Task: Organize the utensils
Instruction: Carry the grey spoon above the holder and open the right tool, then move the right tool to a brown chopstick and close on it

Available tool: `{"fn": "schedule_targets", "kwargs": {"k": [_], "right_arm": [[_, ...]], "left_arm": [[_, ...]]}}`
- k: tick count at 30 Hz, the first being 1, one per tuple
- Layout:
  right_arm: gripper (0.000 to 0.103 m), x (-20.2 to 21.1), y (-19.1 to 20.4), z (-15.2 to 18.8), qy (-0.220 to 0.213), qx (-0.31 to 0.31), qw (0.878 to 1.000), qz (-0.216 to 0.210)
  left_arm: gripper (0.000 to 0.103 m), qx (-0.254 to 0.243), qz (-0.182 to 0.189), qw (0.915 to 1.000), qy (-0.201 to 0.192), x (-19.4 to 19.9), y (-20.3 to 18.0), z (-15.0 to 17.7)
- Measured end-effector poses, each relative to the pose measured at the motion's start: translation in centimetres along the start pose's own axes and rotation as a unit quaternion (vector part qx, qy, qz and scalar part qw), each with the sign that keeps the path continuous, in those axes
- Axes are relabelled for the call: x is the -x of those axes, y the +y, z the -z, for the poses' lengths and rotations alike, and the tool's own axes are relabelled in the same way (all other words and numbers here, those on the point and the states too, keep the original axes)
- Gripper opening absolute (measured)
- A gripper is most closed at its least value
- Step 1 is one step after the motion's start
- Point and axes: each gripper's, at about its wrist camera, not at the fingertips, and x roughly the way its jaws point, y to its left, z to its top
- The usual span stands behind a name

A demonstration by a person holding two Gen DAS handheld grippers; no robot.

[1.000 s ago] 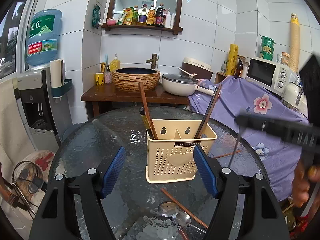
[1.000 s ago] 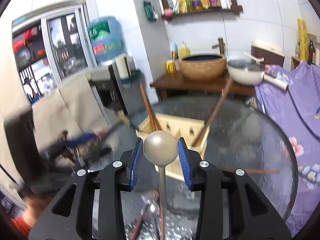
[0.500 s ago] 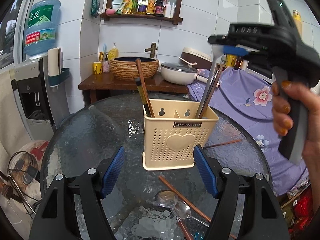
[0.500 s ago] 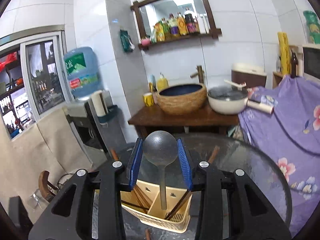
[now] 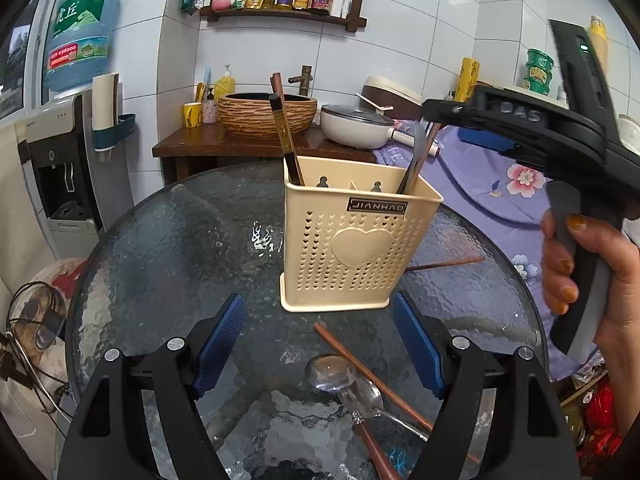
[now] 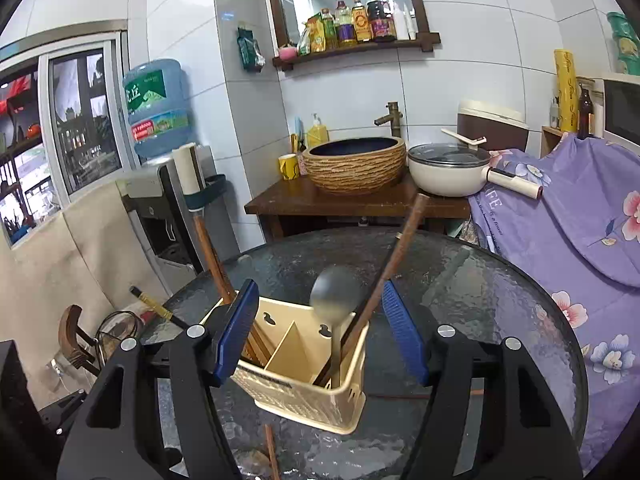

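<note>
Right gripper (image 6: 320, 330) above the caddy (image 6: 308, 372), its blue pads spread wide and gripping nothing; a spoon (image 6: 334, 292) stands bowl-up in the caddy's right compartment, beside a leaning chopstick (image 6: 394, 256). Left gripper (image 5: 320, 346) low over the glass table (image 5: 160, 260), likewise released and empty, the caddy just ahead of it. Loose on the table near the left gripper: two spoons (image 5: 344, 380) overlapping a chopstick (image 5: 360, 360); a further chopstick (image 5: 446, 263) lies right of the caddy.

Probable risks: the right pads flank the standing spoon and chopstick, so a sideways withdrawal could snag them and tip the light caddy. The overlapping spoons, lying flat on slick glass, may slide or come up together when pinched.

Legible writing: "JIANHAO" on the caddy's badge (image 5: 378, 206); "DAS" on the right gripper's body; "LIFE" on the purple cloth (image 6: 560, 220).
</note>
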Motion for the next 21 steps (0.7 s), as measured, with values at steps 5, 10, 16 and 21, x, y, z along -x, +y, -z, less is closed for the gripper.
{"fn": "schedule_targets", "kwargs": {"k": [5, 10, 16, 21], "right_arm": [[0.073, 1.9, -2.7, 2.4, 0.006, 0.003, 1.0, 0.02], [0.074, -0.7, -7.9, 6.4, 0.085, 0.01, 0.993, 0.08], [0.074, -4.5, -17.2, 9.8, 0.153, -0.061, 0.975, 0.152], [0.066, -5.9, -22.1, 11.5, 0.204, -0.162, 0.951, 0.168]], "left_arm": [[0.078, 0.0, 0.0, 0.9998, 0.019, -0.1, 0.5, 1.9], [0.078, 0.011, 0.003, 0.999, 0.042, -0.3, 1.3, 4.2], [0.079, 0.0, 0.009, 0.9984, 0.055, -0.4, 0.7, 5.7], [0.081, 0.005, 0.012, 0.9985, 0.054, -0.6, 0.3, 6.3]]}}
